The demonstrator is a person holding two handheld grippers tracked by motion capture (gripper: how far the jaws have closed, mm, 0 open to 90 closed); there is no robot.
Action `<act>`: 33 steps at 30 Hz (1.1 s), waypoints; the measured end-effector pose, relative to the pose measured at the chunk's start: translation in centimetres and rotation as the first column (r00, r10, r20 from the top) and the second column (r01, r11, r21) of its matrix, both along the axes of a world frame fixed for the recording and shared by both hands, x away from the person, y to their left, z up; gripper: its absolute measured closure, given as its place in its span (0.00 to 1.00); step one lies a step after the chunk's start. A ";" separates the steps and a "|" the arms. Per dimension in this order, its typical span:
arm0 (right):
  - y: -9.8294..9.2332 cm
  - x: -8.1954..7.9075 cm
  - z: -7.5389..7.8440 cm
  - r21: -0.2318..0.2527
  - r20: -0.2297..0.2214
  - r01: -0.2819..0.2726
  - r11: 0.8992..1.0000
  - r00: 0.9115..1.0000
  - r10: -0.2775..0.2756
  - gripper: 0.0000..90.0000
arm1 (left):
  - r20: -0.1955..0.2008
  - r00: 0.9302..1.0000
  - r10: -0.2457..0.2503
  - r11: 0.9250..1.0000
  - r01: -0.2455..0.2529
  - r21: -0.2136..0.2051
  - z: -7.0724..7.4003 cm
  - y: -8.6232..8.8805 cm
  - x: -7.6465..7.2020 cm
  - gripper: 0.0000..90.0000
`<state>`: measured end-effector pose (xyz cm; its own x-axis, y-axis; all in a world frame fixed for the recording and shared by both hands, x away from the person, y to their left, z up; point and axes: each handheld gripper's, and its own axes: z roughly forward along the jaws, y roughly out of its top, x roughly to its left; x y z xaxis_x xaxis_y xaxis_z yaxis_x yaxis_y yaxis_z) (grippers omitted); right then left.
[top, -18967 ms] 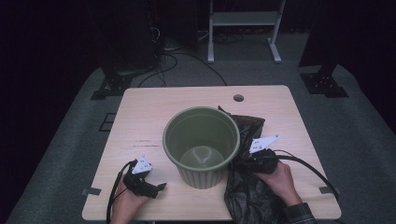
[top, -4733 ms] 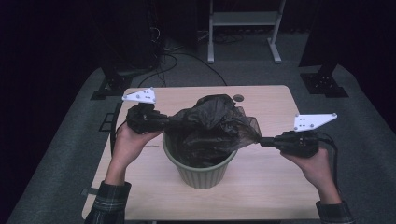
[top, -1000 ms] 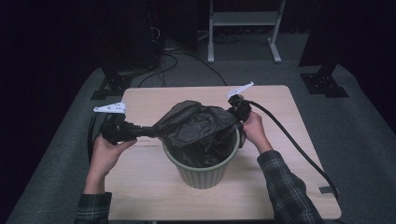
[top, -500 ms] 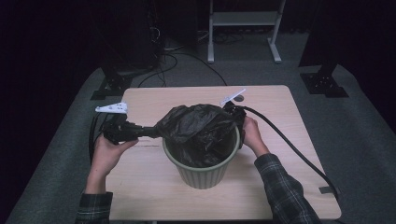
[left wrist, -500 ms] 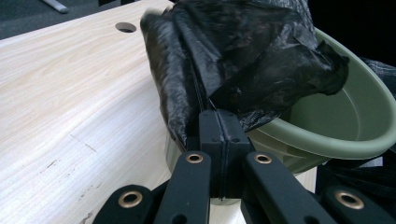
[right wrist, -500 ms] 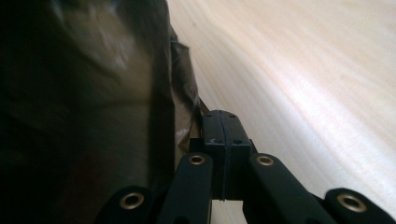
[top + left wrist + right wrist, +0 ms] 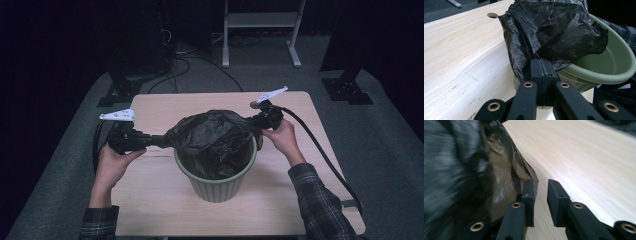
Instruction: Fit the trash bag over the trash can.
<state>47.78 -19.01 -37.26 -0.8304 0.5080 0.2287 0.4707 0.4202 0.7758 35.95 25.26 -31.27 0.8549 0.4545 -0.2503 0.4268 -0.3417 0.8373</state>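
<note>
- Over the mouth of the green bin (image 7: 216,179), at the middle of the counter (image 7: 150,205), we see the black bag (image 7: 212,137) bunched up and draped, part of it sagging into the bin and part standing above the rim.
- At the bag's left edge our left gripper (image 7: 161,140) has its jaws pressed together on a pinch of the black plastic; in the left gripper view the pads (image 7: 537,72) meet with a fold of the bag (image 7: 554,30) caught between them, just above the bin's rim (image 7: 599,72).
- At the bag's far right side, by the rim, we hold the right gripper (image 7: 256,121); its jaws have just been opening, and in the right gripper view they stand apart with a bare gap between them. The bag (image 7: 506,170) lies against the outer side of one pad (image 7: 528,192), and nothing sits between the two.
- Our left hand (image 7: 112,162) wraps the left gripper's body off the bin's left side; our right hand (image 7: 282,137) grips the other one behind the bin's right rim, a thick black cable (image 7: 320,150) trailing from it across the counter.
- Beyond the counter, on the grey floor, we see a white frame's legs (image 7: 260,30) and loose cables (image 7: 185,55).
</note>
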 end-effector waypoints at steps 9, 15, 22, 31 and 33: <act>-3.4 -3.2 5.1 0.070 0.124 0.012 0.997 0.992 -0.020 0.71 | 0.005 1.000 -0.005 1.000 0.005 0.003 0.3 -0.2 -0.2 1.00; -4.6 -5.6 7.3 0.135 0.175 -0.037 0.990 0.984 0.013 0.61 | 0.004 1.000 -0.001 1.000 0.001 0.004 0.3 -0.1 -0.3 1.00; -4.3 -8.0 7.6 0.125 0.209 -0.082 0.989 0.976 0.055 0.48 | 0.002 1.000 -0.003 1.000 0.003 0.001 0.3 -0.1 -0.4 1.00; -2.2 -8.7 6.5 0.100 0.226 -0.099 0.990 0.971 0.074 0.40 | 0.002 1.000 -0.006 1.000 0.006 0.001 0.3 -0.1 -0.4 1.00; -1.7 -8.6 6.4 0.093 0.228 -0.102 0.990 0.970 0.078 0.40 | 0.001 1.000 -0.007 1.000 0.007 0.001 0.3 -0.1 -0.4 1.00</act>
<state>39.22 -20.69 -30.89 -0.9076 0.4123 0.0794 0.2444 0.3651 0.8983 35.58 25.13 -30.96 0.8584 0.4485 -0.2490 0.4233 -0.3451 0.8377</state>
